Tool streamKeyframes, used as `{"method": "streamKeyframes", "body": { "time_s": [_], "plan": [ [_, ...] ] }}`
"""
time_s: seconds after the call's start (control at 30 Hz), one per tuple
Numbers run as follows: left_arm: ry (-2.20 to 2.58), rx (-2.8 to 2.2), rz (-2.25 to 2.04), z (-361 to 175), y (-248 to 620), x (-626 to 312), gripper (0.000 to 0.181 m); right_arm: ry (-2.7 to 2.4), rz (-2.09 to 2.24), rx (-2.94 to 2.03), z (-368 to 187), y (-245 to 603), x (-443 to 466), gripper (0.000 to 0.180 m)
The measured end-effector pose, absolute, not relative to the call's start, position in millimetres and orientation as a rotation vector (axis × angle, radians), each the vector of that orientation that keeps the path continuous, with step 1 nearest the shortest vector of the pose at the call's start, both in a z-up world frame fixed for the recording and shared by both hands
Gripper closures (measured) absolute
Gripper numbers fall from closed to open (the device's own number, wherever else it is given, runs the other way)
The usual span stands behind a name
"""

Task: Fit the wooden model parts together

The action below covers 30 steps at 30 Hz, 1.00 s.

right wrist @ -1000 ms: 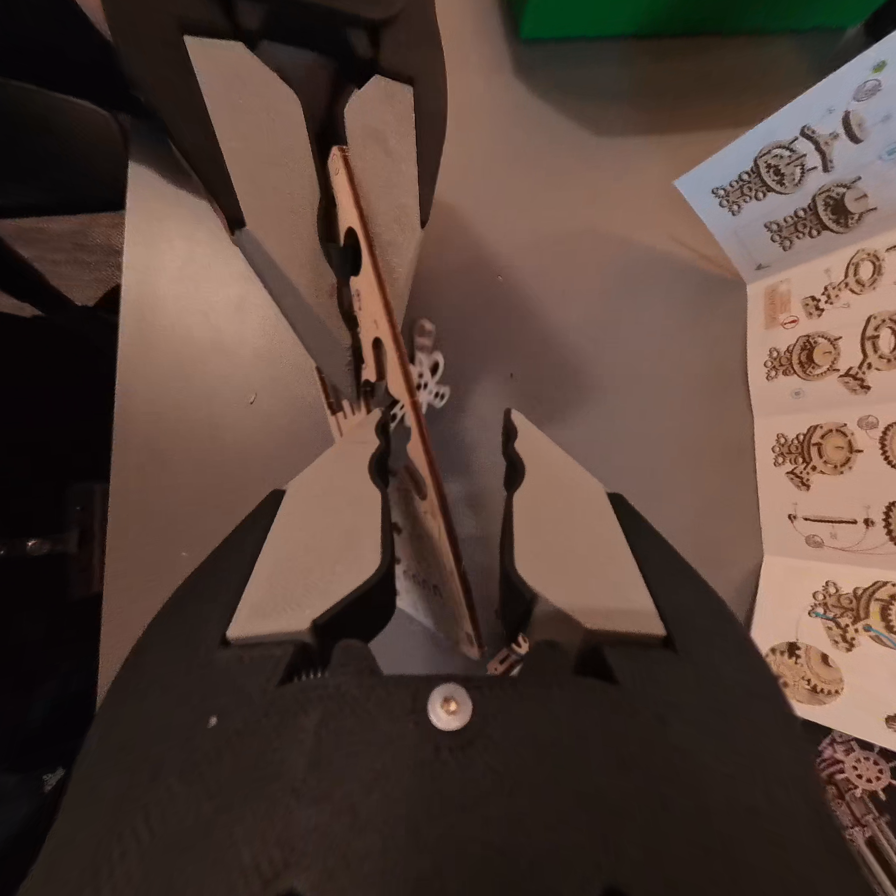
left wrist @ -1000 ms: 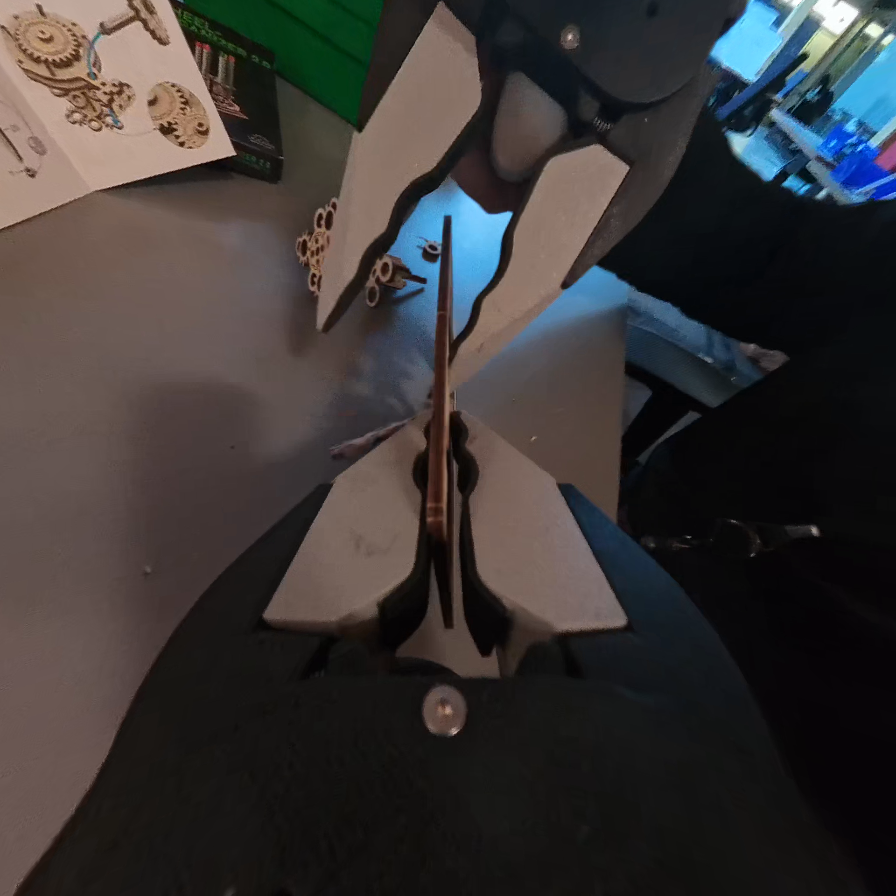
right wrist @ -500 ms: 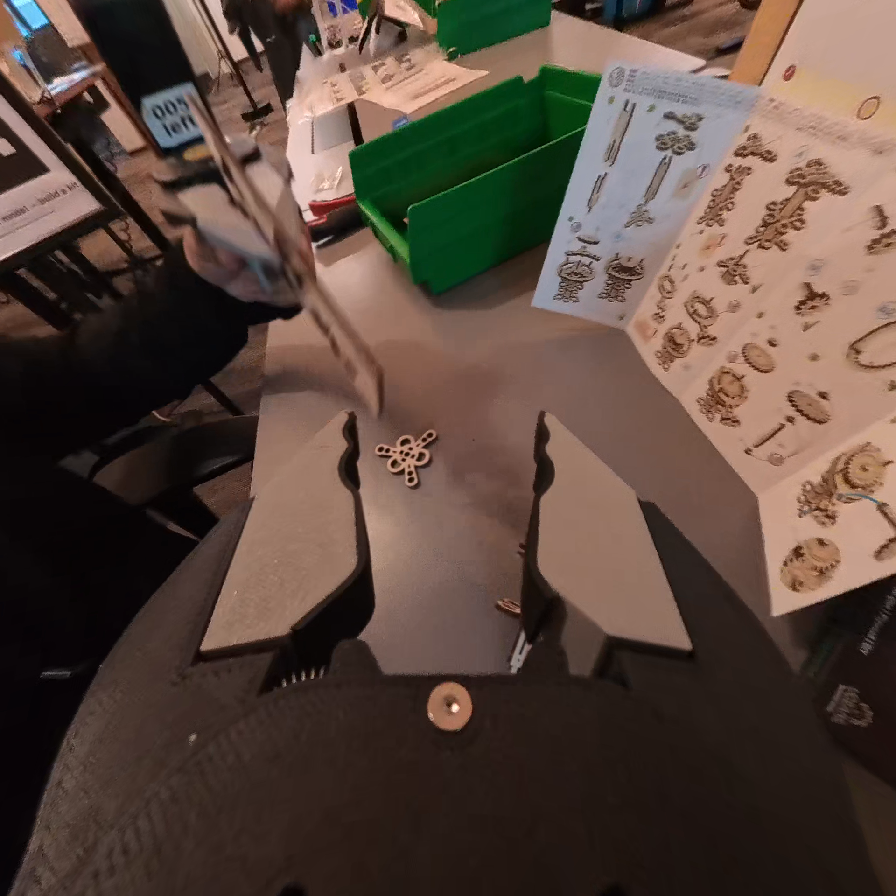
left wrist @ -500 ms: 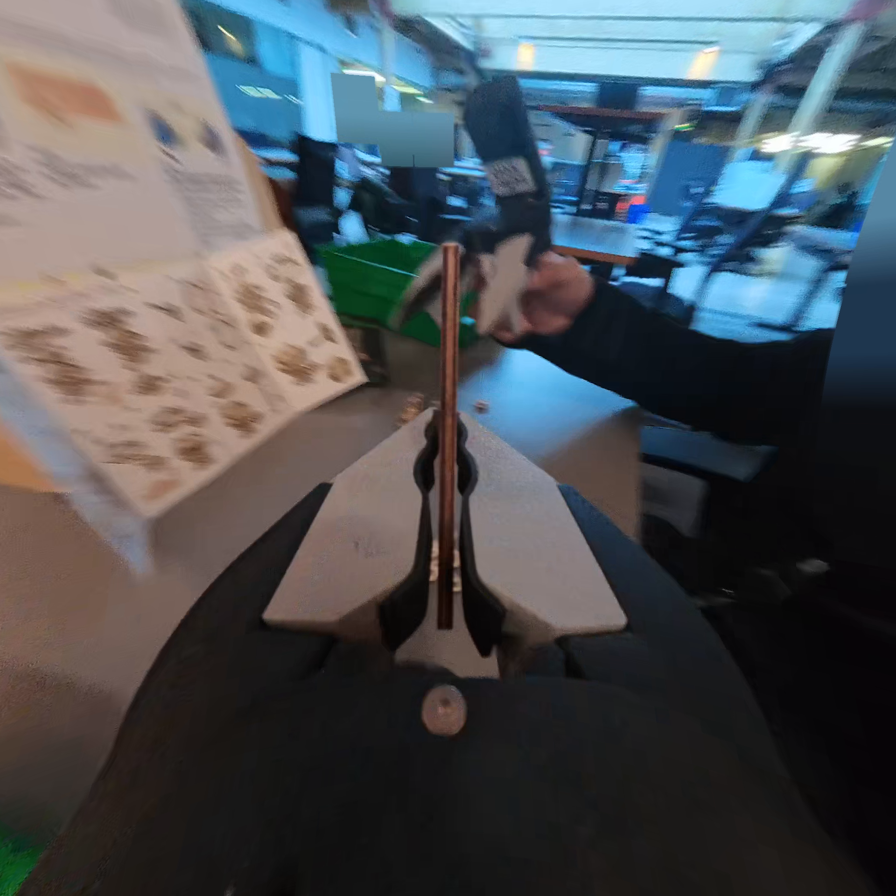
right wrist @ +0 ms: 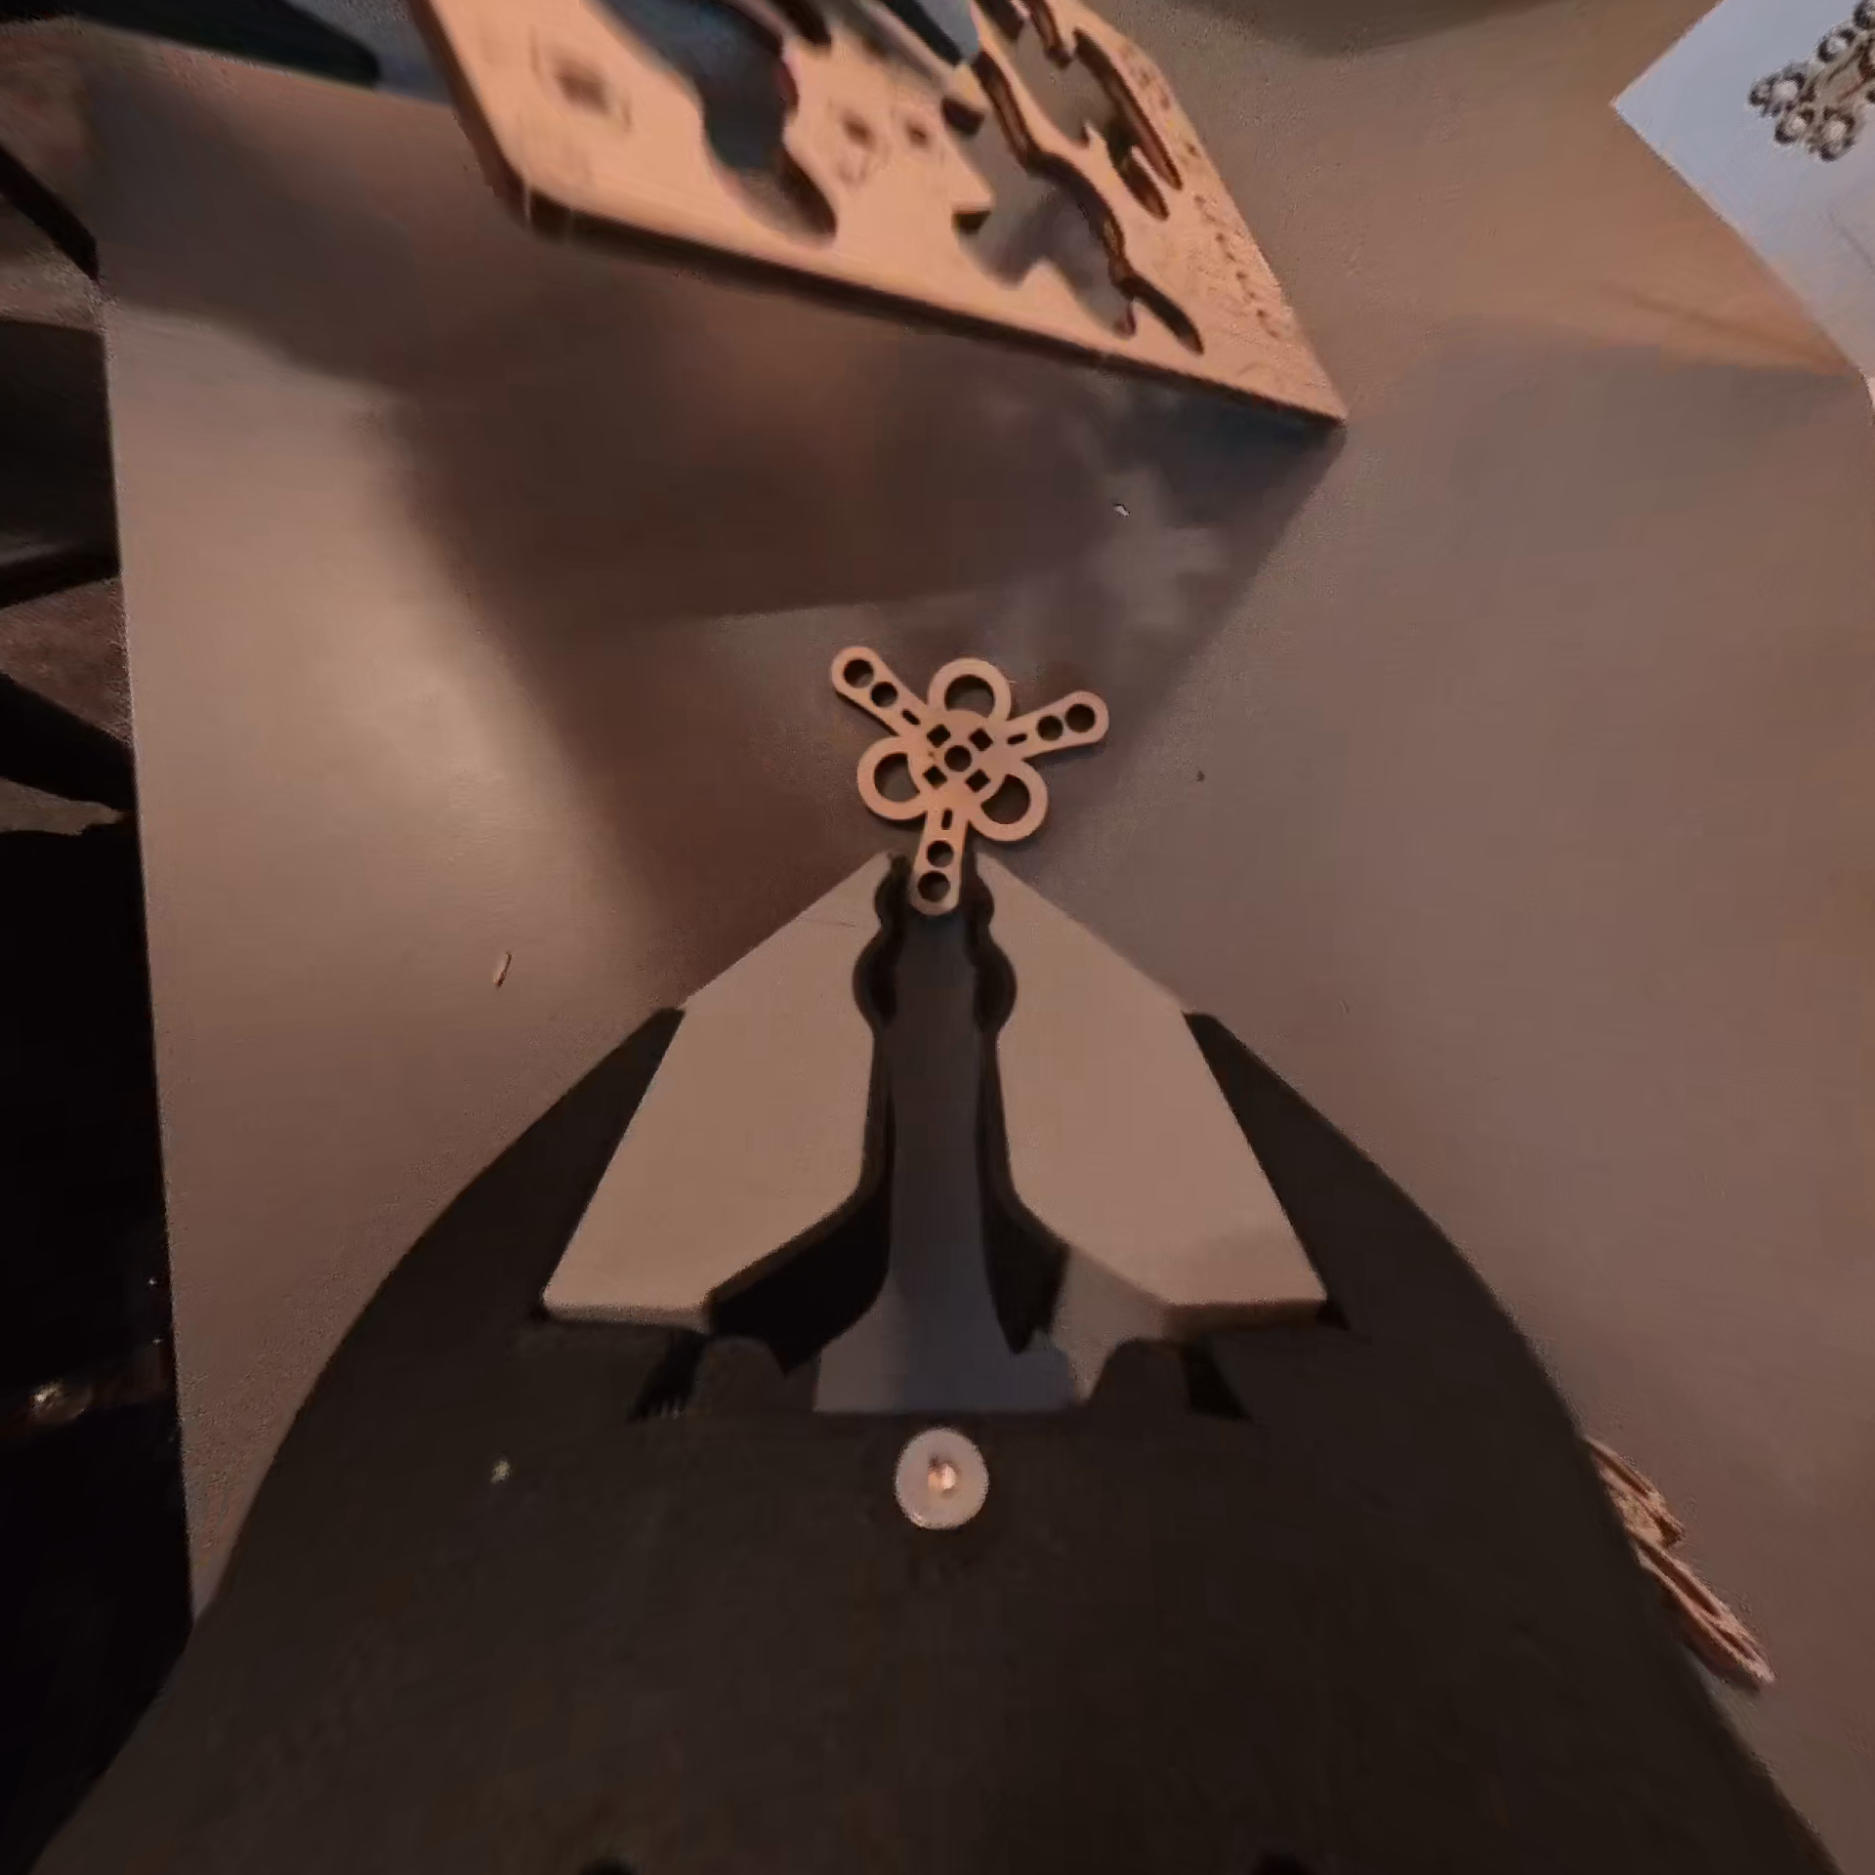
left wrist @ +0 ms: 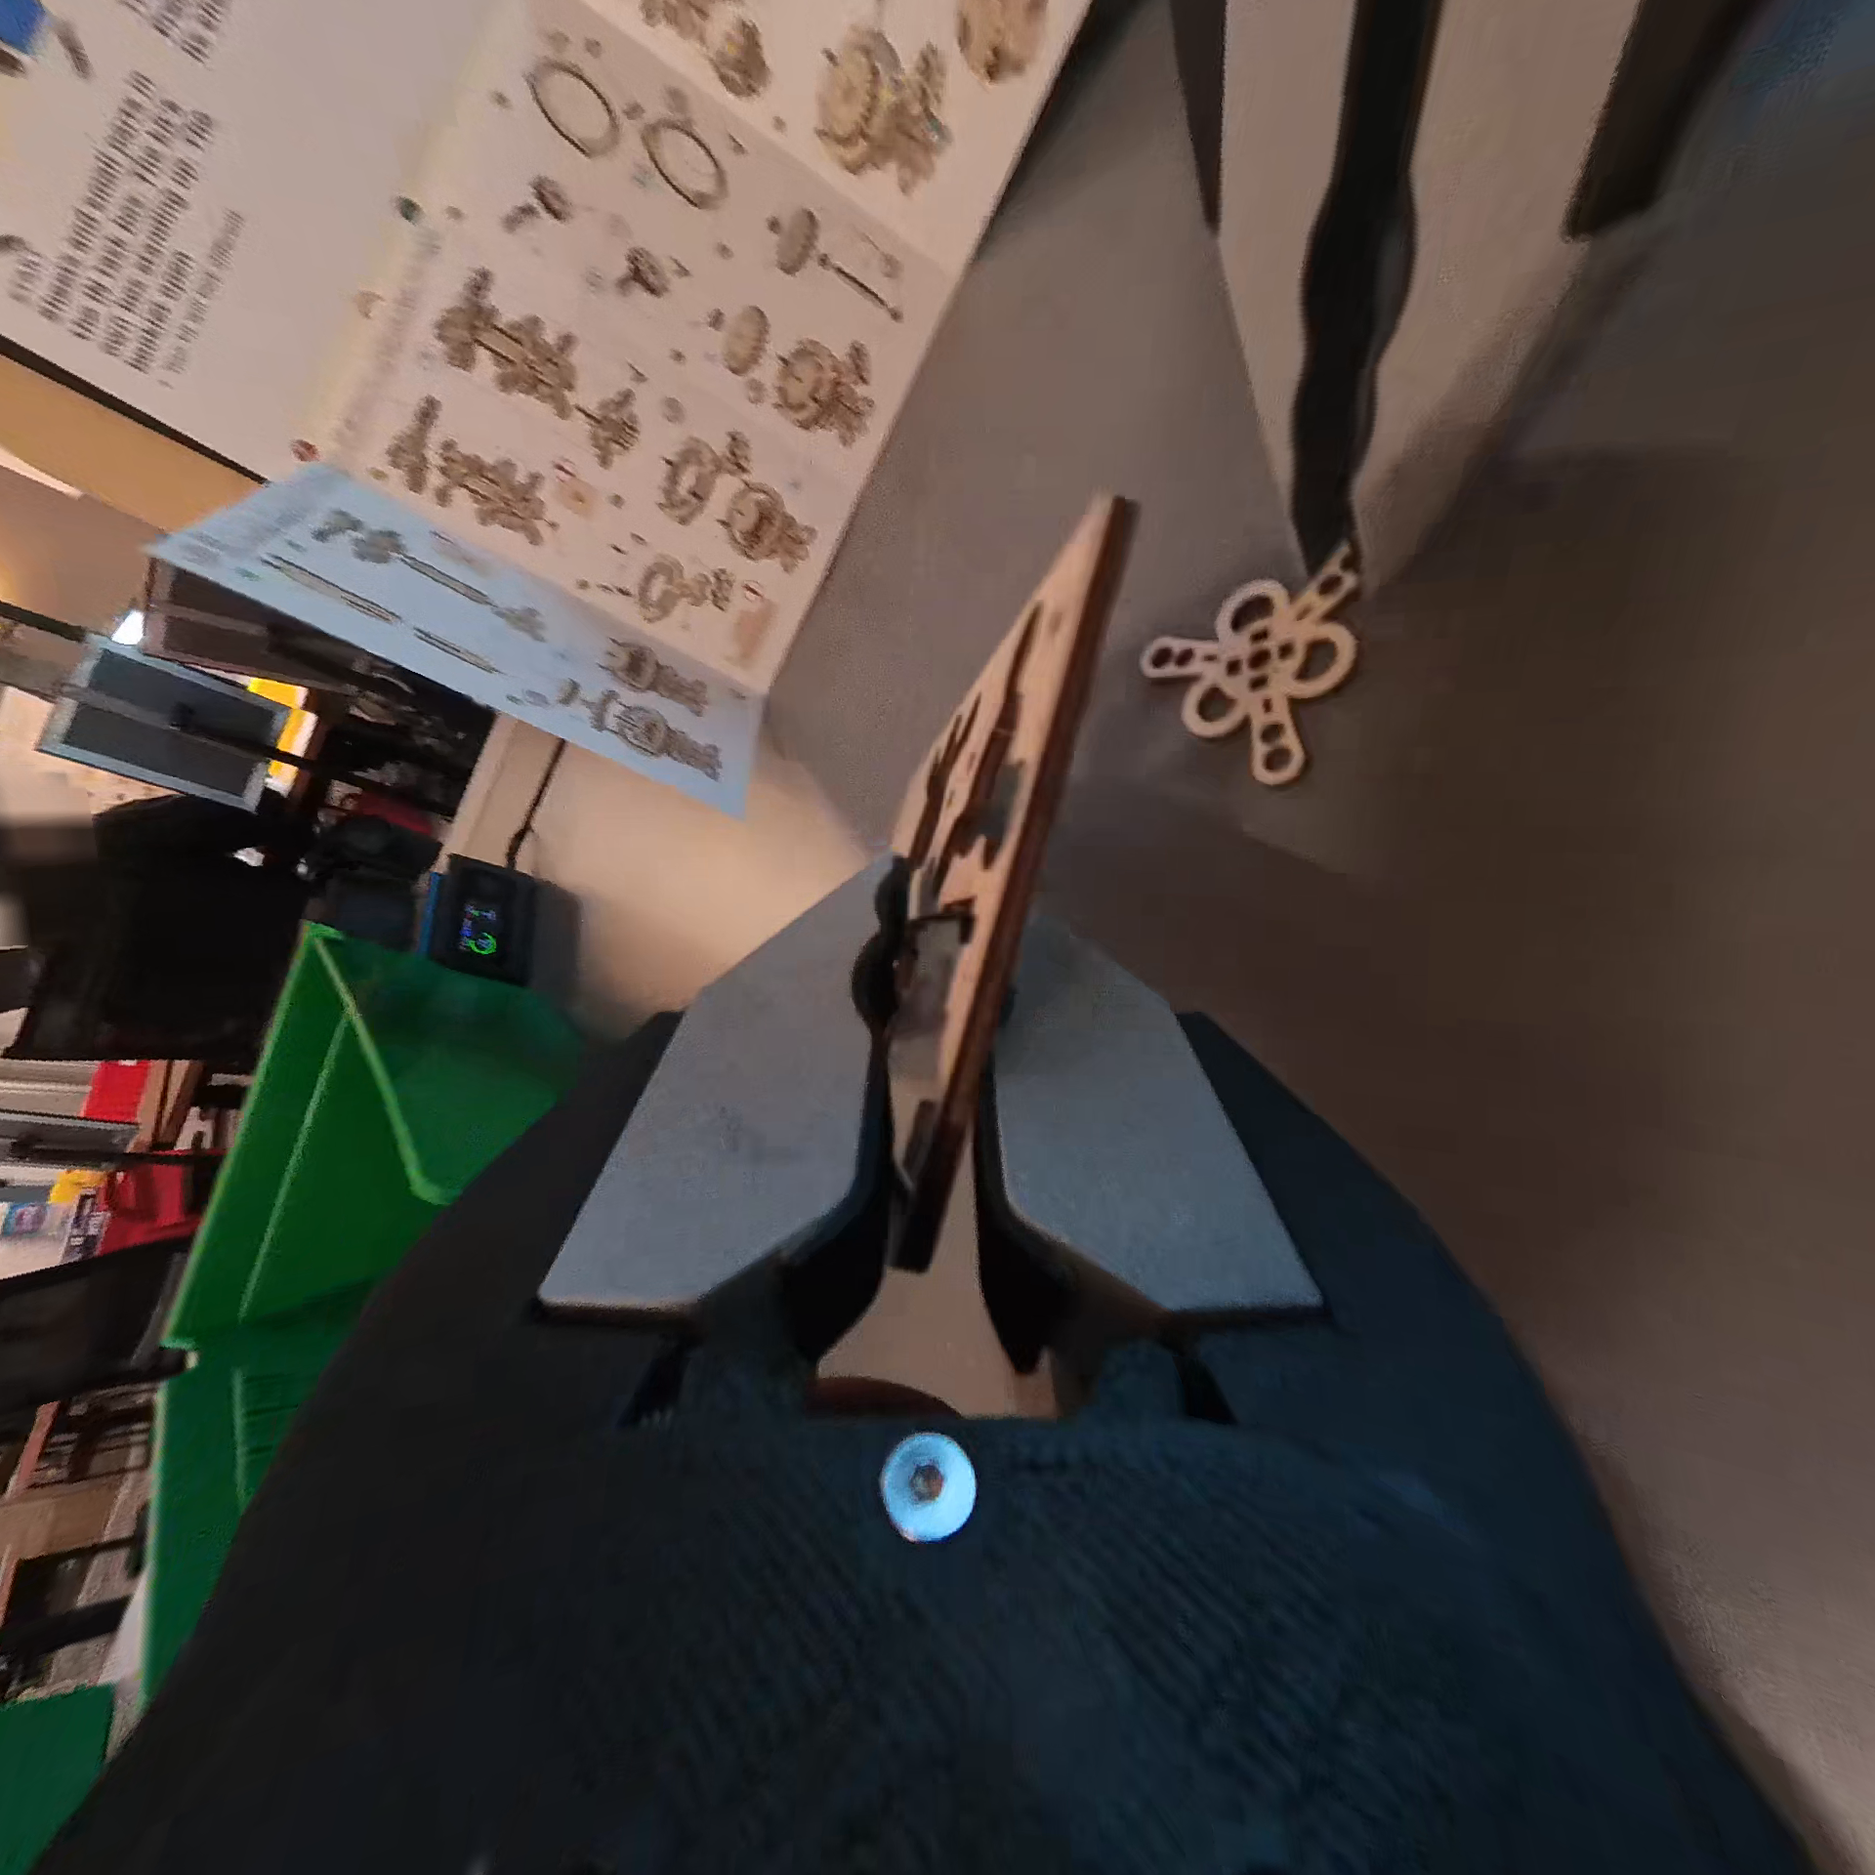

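I'm pinching 1 spoke of the clover-shaped piece [right wrist: 959, 763] with my right gripper [right wrist: 939, 893], the piece lying flat on the worktop [right wrist: 507, 629] near its left edge. My left gripper [left wrist: 949, 913] is clamping the cutout sheet [left wrist: 999, 802]. Next I'm lifting carefully. The sheet's far end is cropped and blurry.

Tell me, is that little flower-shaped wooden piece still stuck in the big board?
No, the flower-shaped piece lies on the table, apart from the board.
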<state>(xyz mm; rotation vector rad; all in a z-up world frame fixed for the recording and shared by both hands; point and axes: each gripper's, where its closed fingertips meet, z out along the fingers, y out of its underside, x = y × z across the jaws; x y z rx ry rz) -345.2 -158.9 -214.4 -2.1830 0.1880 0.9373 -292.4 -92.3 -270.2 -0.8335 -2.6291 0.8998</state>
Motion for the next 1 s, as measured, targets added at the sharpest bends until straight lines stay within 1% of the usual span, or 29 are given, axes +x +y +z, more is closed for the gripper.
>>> {"method": "streamKeyframes", "body": {
  "time_s": [0.13, 0.17, 0.33, 0.5, 0.57, 0.67, 0.8, 0.9, 1.0],
  "plan": [
    [0.112, -2.267, 0.765, -233.9, -169.6, -337.1, 0.13, -2.614, 0.896, -0.916, -268.1, -79.2, -288.3, 0.174],
    [0.108, -2.268, 0.725, -233.8, -171.4, -332.3, 0.123, -2.612, 0.932, -0.957, -265.8, -75.2, -284.9, 0.174],
    [0.228, -2.216, 0.745, -210.9, -171.1, -303.8, 0.121, -2.576, 1.27, -1.161, -236.8, -57.9, -257.6, 0.174],
    [0.368, -2.16, 0.633, -192.7, -137.3, -260.7, 0.117, -2.497, 1.736, -1.322, -204.2, -52.0, -230.0, 0.174],
    [0.408, -2.12, 0.582, -185.8, -121.4, -246.8, 0.119, -2.474, 1.914, -1.366, -196.2, -52.2, -218.6, 0.175],
    [0.469, -2.039, 0.433, -181.6, -90.1, -221.3, 0.128, -2.448, 2.121, -1.395, -187.7, -56.1, -205.0, 0.174],
    [0.518, -2.031, 0.287, -195.5, -58.8, -206.1, 0.136, -2.469, 2.162, -1.41, -193.0, -54.6, -194.6, 0.174],
    [0.547, -1.991, 0.223, -198.9, -48.7, -204.9, 0.156, -2.488, 2.172, -1.436, -200.0, -46.1, -187.8, 0.174],
    [0.555, -1.975, 0.072, -204.4, -41.2, -197.0, 0.176, -2.483, 2.22, -1.474, -202.9, -34.9, -185.4, 0.174]
  ]
}}
